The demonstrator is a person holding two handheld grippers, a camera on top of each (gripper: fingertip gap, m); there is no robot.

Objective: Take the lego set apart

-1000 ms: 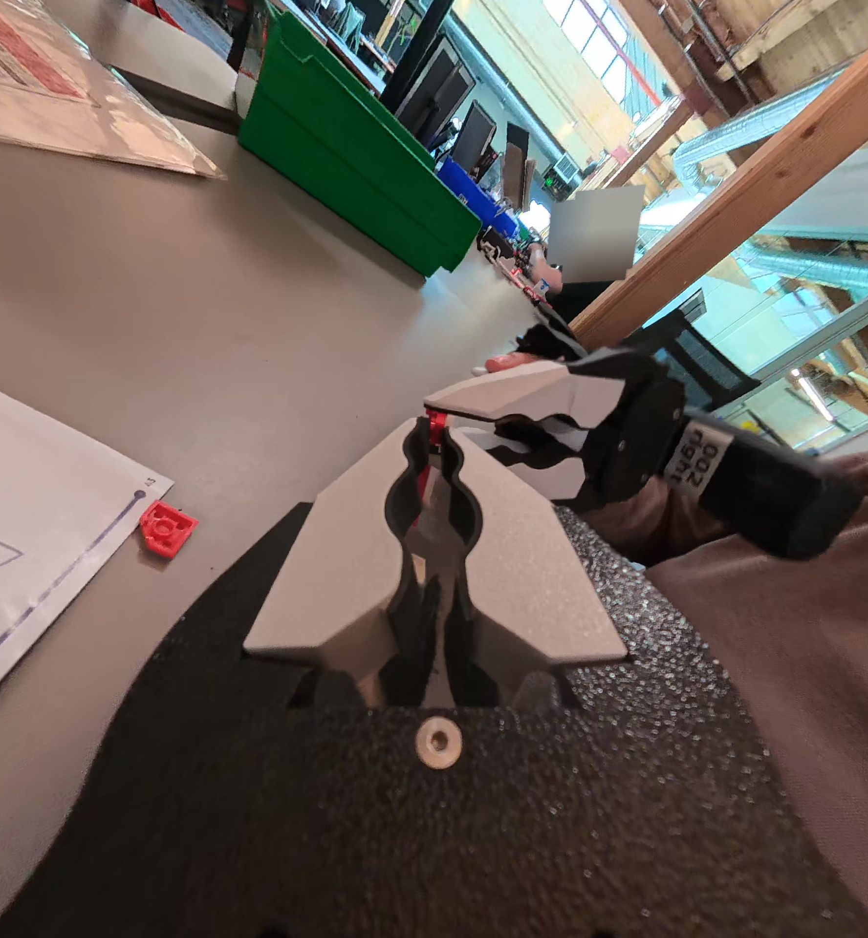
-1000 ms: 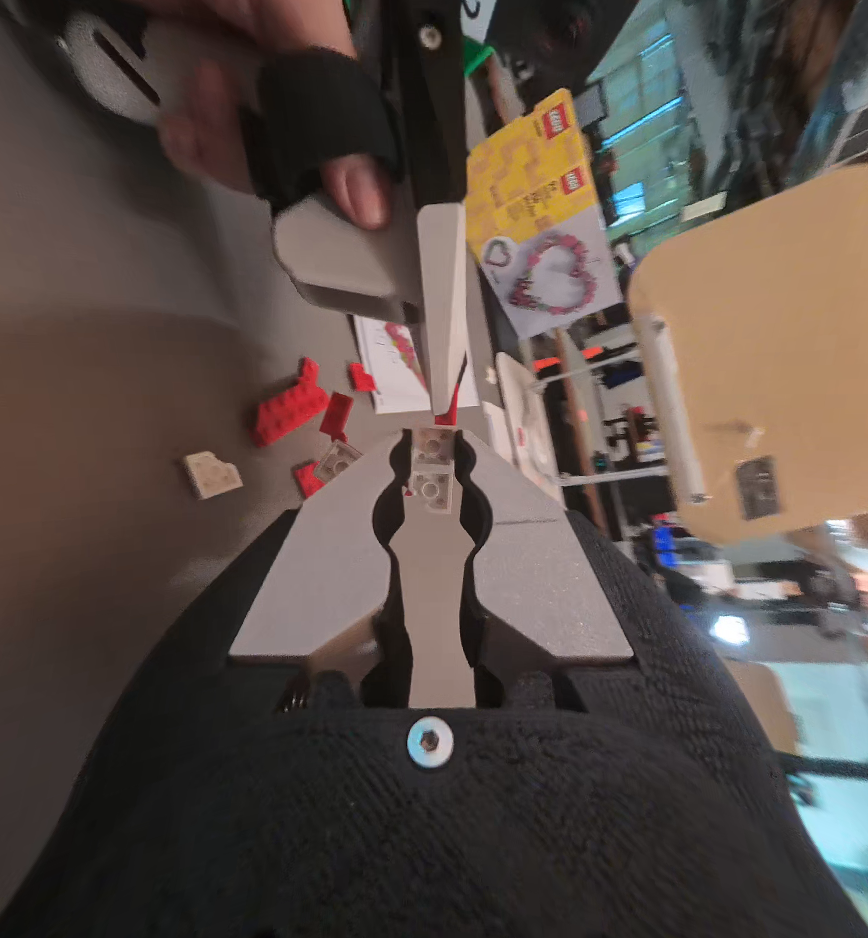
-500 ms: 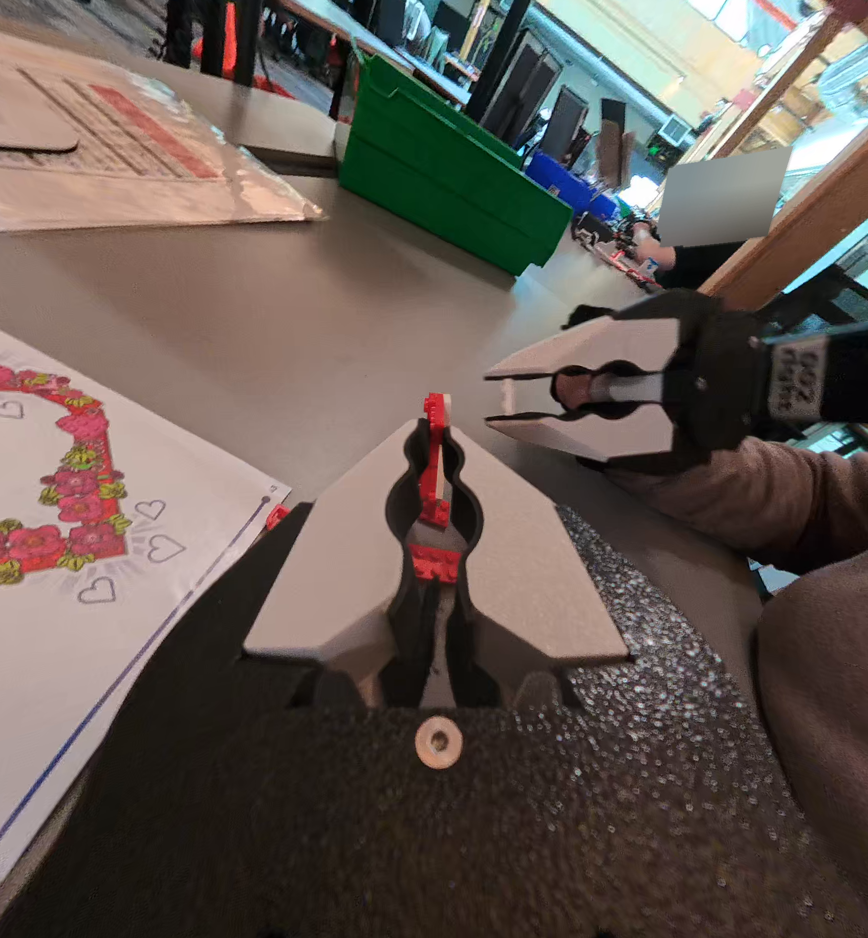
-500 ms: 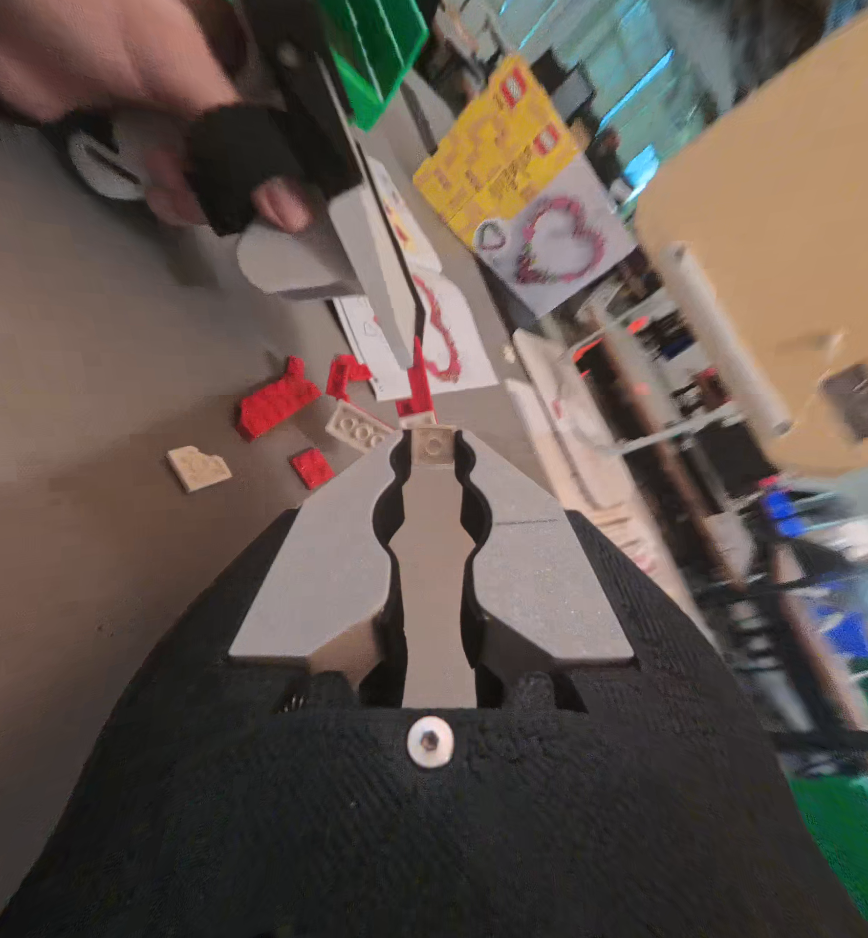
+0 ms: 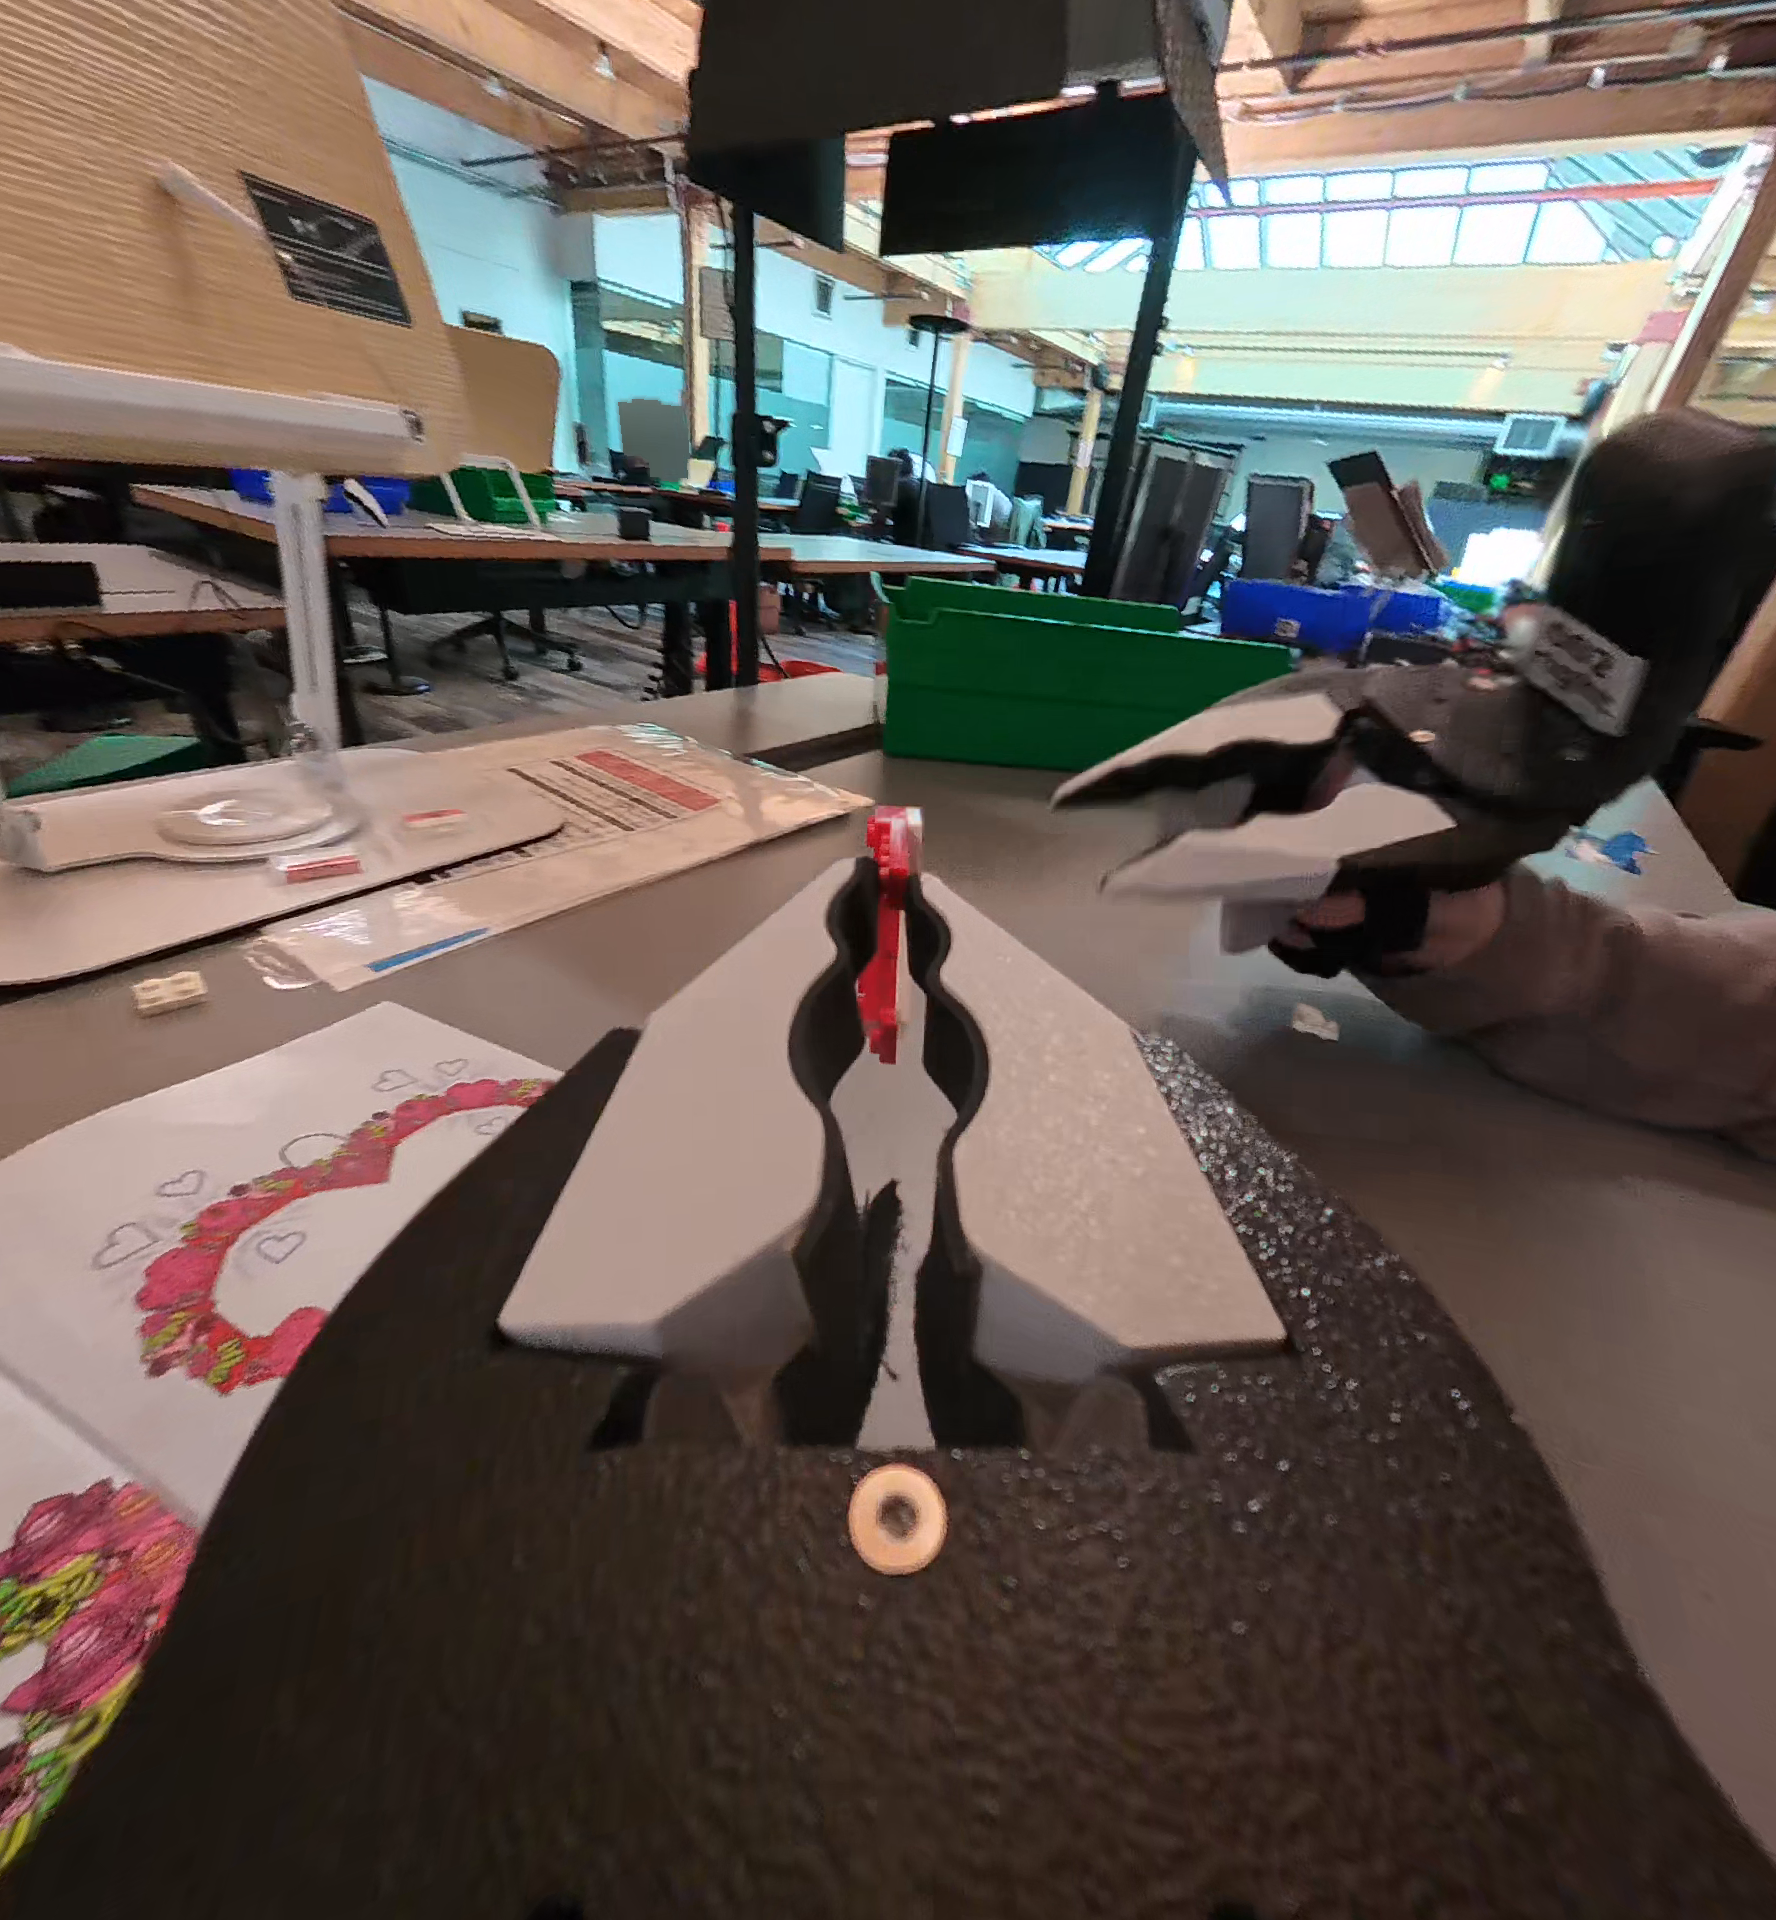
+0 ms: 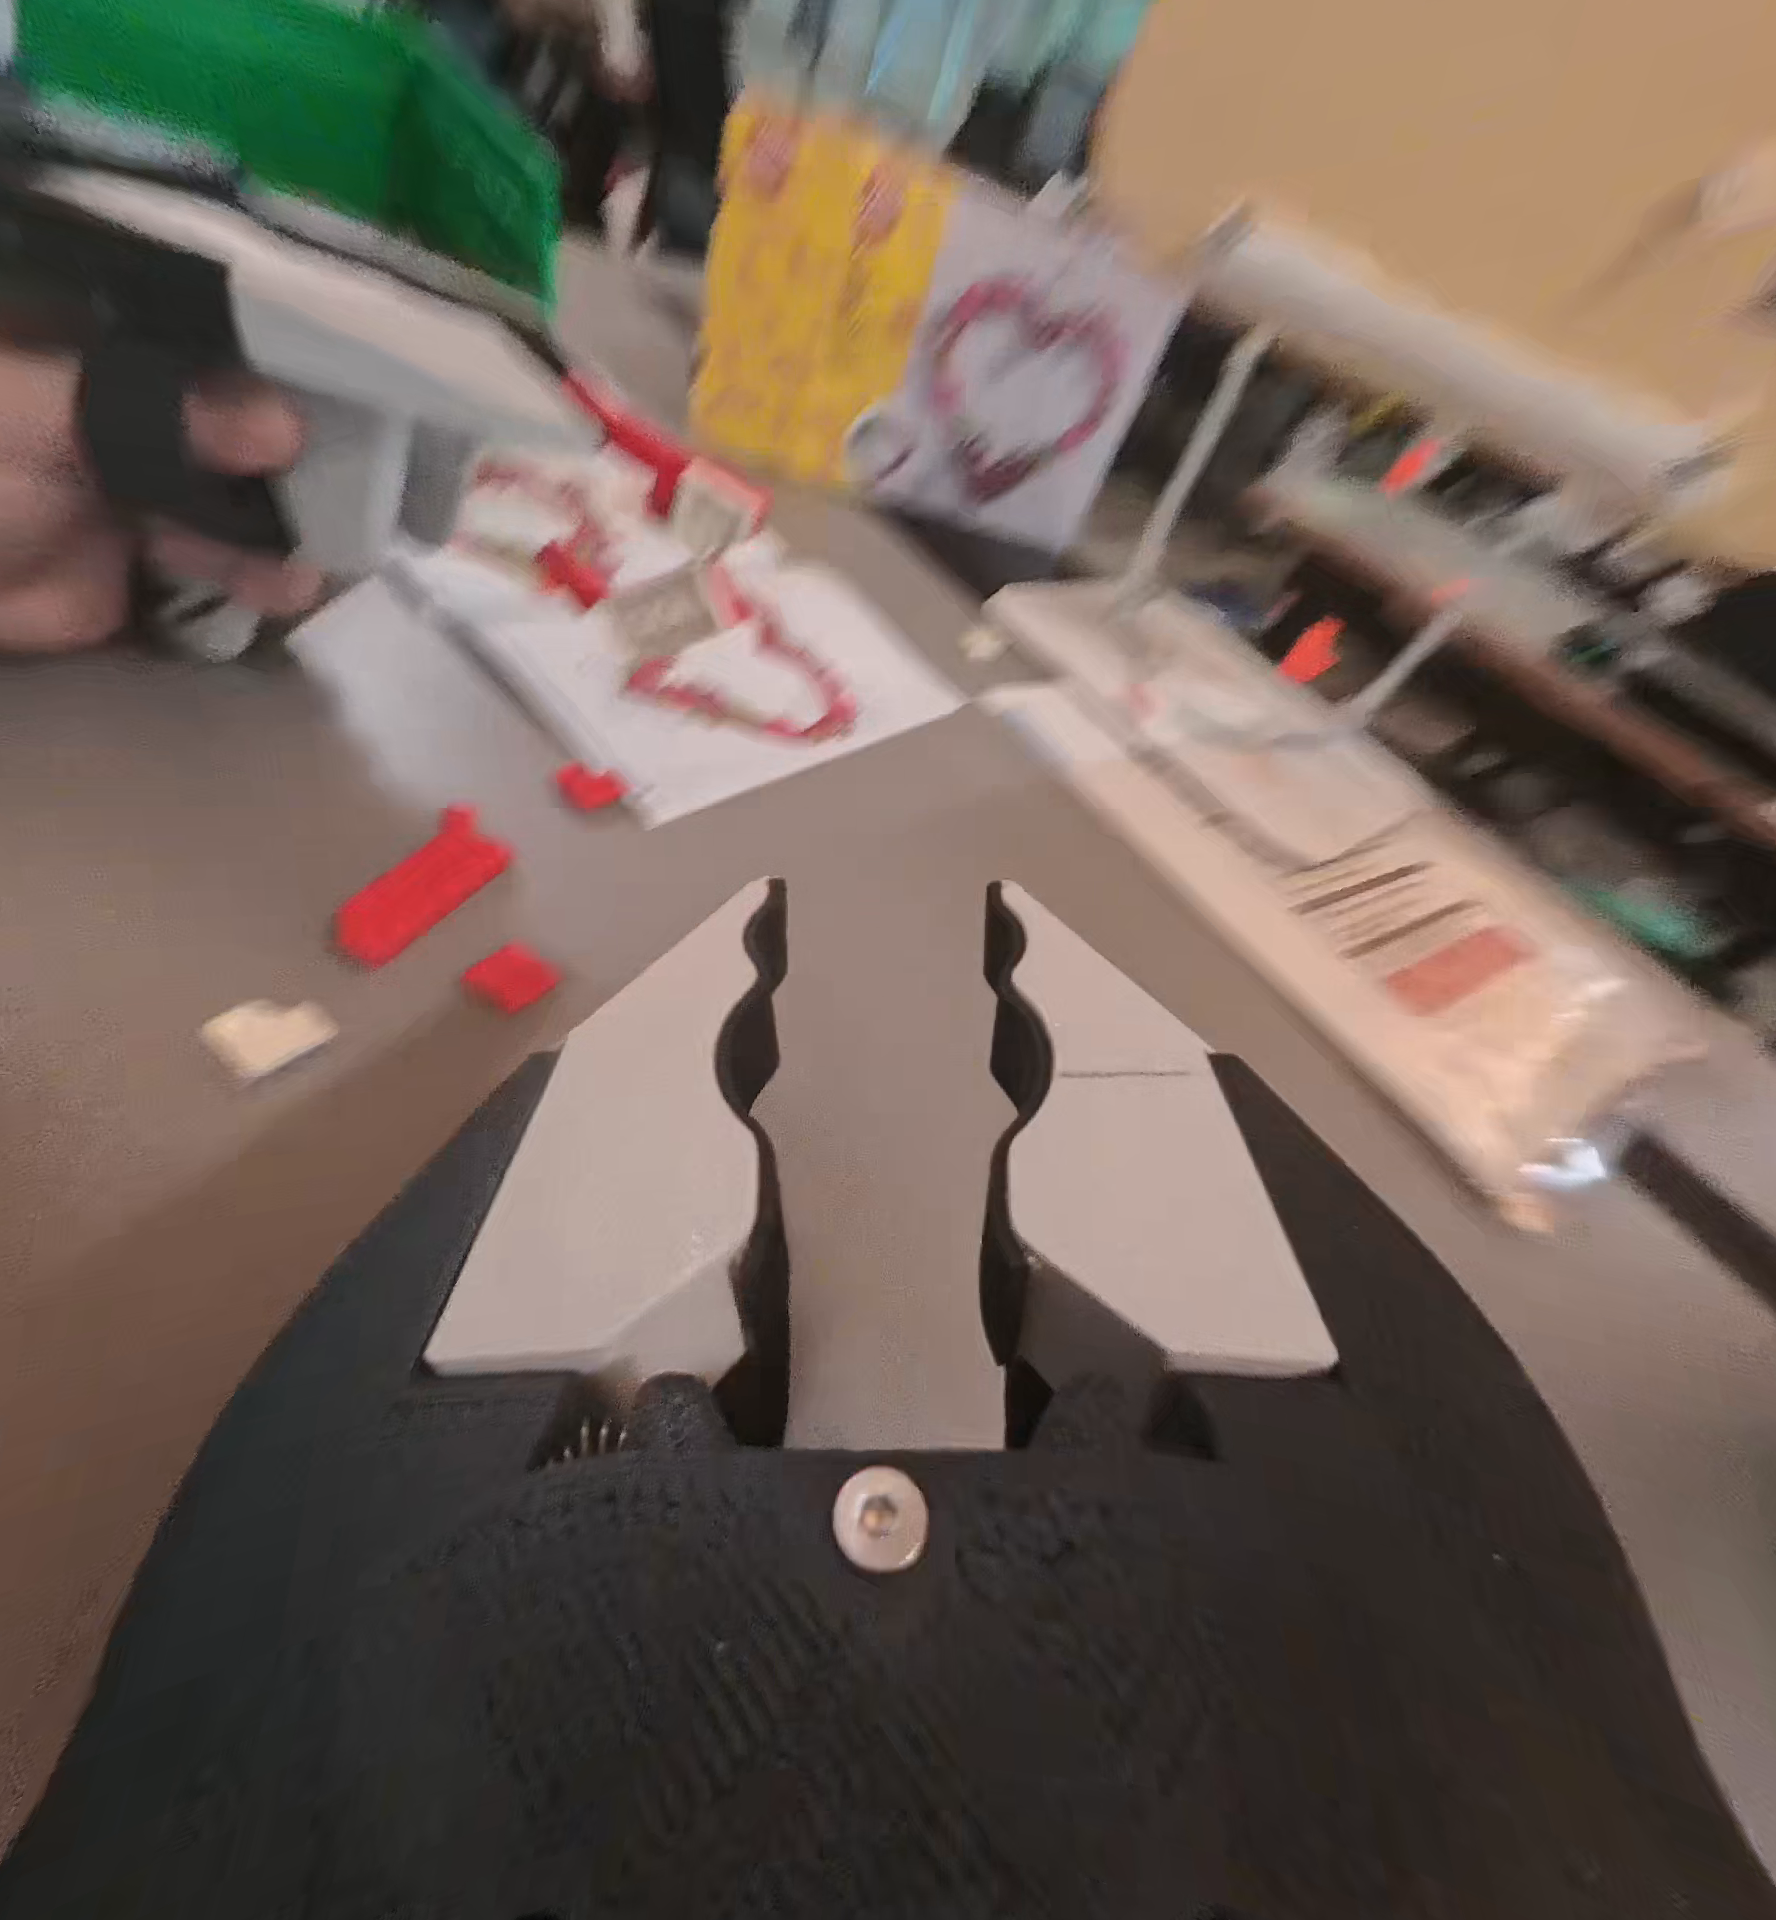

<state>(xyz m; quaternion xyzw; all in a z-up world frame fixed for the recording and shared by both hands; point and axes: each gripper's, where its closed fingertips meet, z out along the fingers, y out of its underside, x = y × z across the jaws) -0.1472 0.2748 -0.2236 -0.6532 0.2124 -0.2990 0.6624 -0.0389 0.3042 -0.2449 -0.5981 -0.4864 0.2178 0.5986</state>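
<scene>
above table (image 5: pixel 364 1039) | left gripper (image 5: pixel 889 883) level, clenching lego piece (image 5: pixel 886 956) | right gripper (image 6: pixel 884 894) released, empty

grey table (image 6: pixel 863 821), loose red bricks (image 6: pixel 422 885)

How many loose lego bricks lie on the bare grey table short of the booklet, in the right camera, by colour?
Red bricks: 3
Cream brick: 1
Total: 4
Not counted: the lego assembly clamped in the left gripper.
</scene>
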